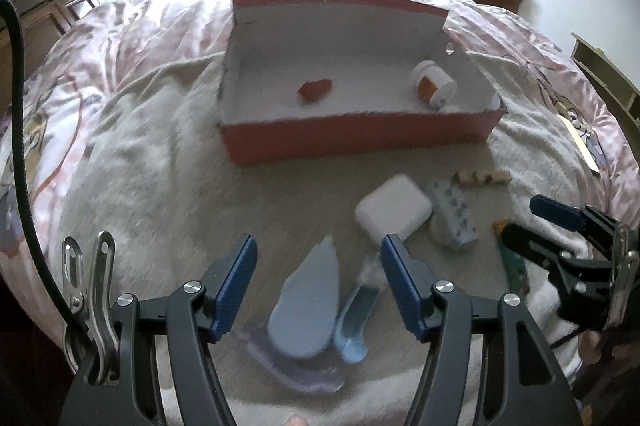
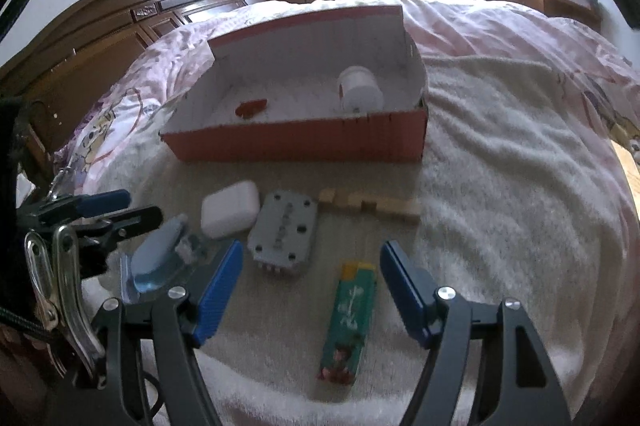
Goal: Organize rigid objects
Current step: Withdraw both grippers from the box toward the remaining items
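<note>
Red cardboard box [image 2: 296,142] holds two items; five remain on the bed. Left hand-held gripper [image 1: 318,286] and right hand-held gripper [image 2: 310,290] both gape, empty.

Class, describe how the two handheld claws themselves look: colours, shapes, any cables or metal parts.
Both the left claw and right claw have black angular linkage arms, silver pivot bolts and ribbed blue finger pads. A silver metal clip and a black cable sit beside the left claw.

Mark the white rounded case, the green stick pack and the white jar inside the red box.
white rounded case [image 2: 230,209], right wrist view, middle of its top face.
green stick pack [image 2: 349,322], right wrist view, middle of its printed face.
white jar [image 1: 434,85], left wrist view, its side wall.
</note>
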A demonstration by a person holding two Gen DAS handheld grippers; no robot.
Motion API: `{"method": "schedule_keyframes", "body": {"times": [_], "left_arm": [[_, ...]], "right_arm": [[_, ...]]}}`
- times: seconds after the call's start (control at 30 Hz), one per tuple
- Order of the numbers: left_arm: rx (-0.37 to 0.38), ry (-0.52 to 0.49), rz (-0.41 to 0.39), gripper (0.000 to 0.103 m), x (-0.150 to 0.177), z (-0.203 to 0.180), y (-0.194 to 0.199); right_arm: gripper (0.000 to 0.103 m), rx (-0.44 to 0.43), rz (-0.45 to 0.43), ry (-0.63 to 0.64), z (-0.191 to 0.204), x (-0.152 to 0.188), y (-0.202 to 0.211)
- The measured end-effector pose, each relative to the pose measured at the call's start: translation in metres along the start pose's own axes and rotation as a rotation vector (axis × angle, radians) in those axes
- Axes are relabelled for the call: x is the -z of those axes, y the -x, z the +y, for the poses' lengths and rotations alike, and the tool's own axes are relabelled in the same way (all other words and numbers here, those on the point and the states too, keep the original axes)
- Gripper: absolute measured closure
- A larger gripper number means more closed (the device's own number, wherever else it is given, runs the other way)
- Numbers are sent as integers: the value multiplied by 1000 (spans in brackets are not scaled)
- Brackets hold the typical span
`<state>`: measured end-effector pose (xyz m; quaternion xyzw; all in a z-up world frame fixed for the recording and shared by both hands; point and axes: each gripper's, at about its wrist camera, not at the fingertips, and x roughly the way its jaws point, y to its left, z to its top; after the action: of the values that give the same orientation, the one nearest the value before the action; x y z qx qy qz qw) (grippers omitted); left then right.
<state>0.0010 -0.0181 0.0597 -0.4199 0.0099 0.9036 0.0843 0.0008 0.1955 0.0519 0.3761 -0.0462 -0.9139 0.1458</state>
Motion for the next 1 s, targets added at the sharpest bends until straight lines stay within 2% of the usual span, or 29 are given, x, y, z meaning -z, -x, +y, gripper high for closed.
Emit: {"method": "schedule_keyframes", "body": {"times": [0.13,0.3,0.63,1.0], "left_arm": [[-6,7,11,38,15,10,8],[27,23,44,38,33,19,13],[65,-35,96,38,64,14,14],[10,-19,128,38,70,15,-10]], "right_arm": [[28,11,12,6,0,9,3],[28,15,28,-1,-2,19,5],[28,31,54,-10,-6,30,2],[28,39,101,-19,-7,40,-12]]}}
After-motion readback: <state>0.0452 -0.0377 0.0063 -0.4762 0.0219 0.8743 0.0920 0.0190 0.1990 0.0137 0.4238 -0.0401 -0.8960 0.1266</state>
